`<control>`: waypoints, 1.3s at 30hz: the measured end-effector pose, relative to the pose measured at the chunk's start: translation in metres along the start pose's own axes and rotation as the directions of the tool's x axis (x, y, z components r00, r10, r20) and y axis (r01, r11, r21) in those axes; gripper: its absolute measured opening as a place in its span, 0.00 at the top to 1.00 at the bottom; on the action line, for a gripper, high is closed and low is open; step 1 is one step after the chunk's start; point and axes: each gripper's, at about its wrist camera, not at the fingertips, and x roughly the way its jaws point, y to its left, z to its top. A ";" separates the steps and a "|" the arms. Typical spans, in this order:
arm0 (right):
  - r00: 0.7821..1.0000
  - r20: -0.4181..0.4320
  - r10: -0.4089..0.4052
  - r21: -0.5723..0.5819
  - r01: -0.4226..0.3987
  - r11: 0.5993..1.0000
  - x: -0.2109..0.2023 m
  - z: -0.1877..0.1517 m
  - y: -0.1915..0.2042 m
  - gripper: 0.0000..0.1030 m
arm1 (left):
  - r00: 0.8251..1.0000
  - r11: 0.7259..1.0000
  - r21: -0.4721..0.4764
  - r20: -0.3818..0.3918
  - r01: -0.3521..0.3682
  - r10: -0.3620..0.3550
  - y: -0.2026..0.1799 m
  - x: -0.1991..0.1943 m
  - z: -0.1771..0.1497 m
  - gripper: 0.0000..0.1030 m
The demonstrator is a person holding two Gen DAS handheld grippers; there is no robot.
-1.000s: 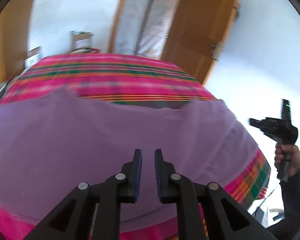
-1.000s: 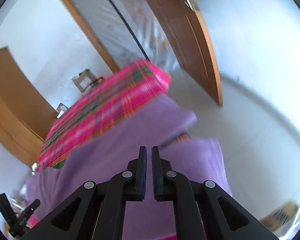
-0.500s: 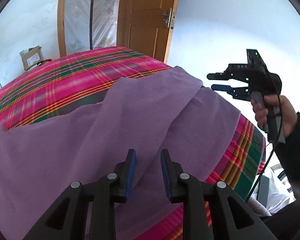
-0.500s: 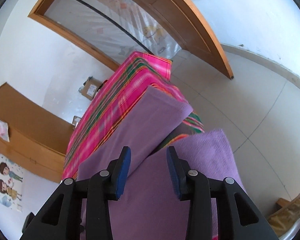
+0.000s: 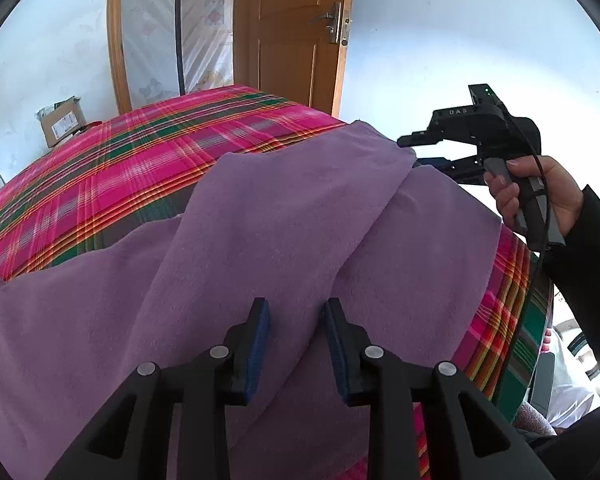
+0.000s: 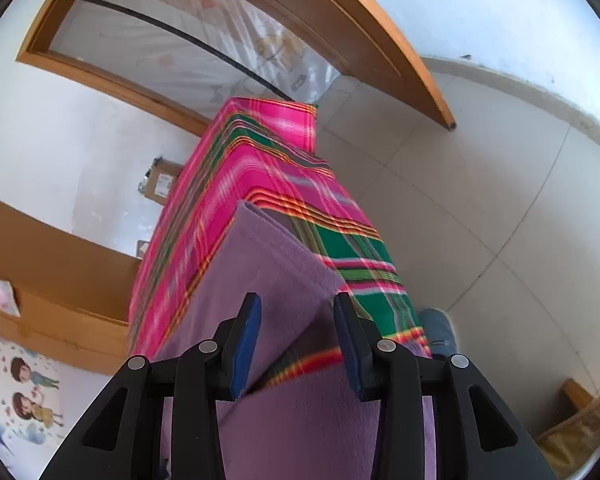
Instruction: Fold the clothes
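Both claws released since a second ago: left gripper [image 5: 293, 334], right gripper [image 6: 297, 332]; purple cloth [image 5: 284, 216] panel dropped mid-frame, one fold laid.

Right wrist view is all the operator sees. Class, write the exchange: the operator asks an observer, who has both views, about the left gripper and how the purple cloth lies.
Operator: Where is the left gripper?
Observer: The left gripper hovers over the near part of the purple cloth, jaws open.
Operator: How does the cloth lie from that side?
Observer: One flap lies slantwise over a lower layer, running toward the far right corner of the plaid cover.
Operator: What holds my gripper?
Observer: A hand in a dark sleeve holds the right gripper at that far corner of the cloth.
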 end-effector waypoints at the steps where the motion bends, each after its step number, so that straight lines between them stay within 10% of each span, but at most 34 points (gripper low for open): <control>1: 1.000 0.009 -0.001 -0.017 0.001 1.000 -0.001 0.001 0.003 0.64 | 1.000 1.000 0.000 -0.001 -0.001 0.001 0.000 0.000 0.001 0.72; 6: 0.999 0.045 0.000 -0.114 0.005 0.994 -0.006 0.005 0.019 0.95 | 1.000 1.000 -0.018 -0.002 0.006 -0.006 0.002 0.002 0.005 0.92; 22: 0.966 0.183 0.182 -0.254 -0.133 0.958 -0.098 0.002 0.082 0.96 | 0.974 0.987 -0.046 0.176 0.155 -0.145 0.009 -0.064 0.019 0.97; 32: 0.993 0.116 0.013 -0.011 -0.012 1.000 -0.115 -0.063 -0.022 0.96 | 0.969 0.973 -0.031 0.098 0.230 -0.226 -0.003 -0.056 -0.006 0.97; 39: 0.986 0.159 0.058 -0.057 -0.049 0.997 -0.133 -0.066 -0.010 0.96 | 0.963 0.964 -0.035 0.073 0.263 -0.260 -0.006 -0.056 -0.017 0.97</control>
